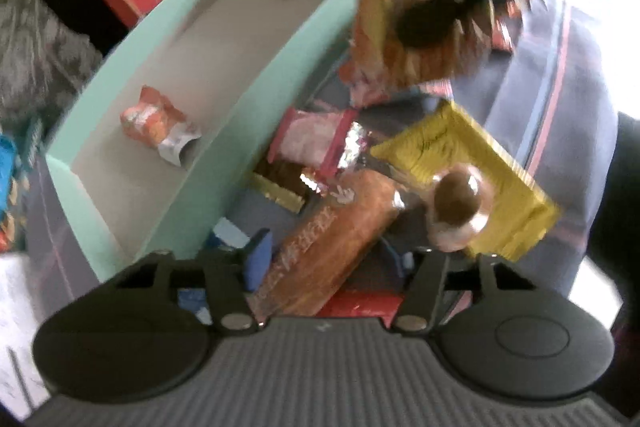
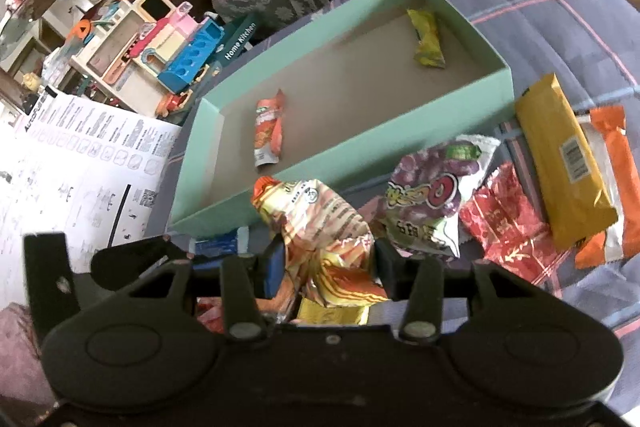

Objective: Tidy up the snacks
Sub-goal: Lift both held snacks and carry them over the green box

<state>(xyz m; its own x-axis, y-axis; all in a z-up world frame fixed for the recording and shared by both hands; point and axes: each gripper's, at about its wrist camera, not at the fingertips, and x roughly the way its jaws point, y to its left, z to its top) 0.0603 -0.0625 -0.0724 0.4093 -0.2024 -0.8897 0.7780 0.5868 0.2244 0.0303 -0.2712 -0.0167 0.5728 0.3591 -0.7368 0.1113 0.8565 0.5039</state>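
Between the right claw (image 2: 326, 267) pads sits a crinkled foil packet (image 2: 320, 223), orange and gold, pinched at its lower half and held just short of the box (image 2: 472, 27). That's a firm clamp, foil bunched against both pads. Light stuff, this: soft, slick, noisy wrapping that crumples rather than resists, so a grip across the gathered middle looks safer than one at a sealed end, which could slide out.

Over on the left claw (image 1: 332, 259), the jaws straddle a long brown bar (image 1: 336, 239) lying in the pile. The blue pad (image 1: 258, 259) is right at the bar's edge, but the other finger is hidden, so I can't tell whether it's clamped or merely bracketed. The bar seems stiffer than the packet, likely easy to take across its width.

Outward now: the teal box lies on a plaid cloth (image 2: 560, 7), holding an orange sachet (image 2: 269, 131) and a yellow-green one (image 2: 428, 43). Loose snacks sit beside it.

The right view alone shows the purple bag (image 2: 436, 187), the mustard pack (image 2: 564, 163), papers (image 2: 80, 155) and toy clutter (image 2: 160, 51). The left view alone shows a chocolate egg (image 1: 458, 207) on a yellow pack (image 1: 480, 155), and the right claw's packet seen blurred from outside.
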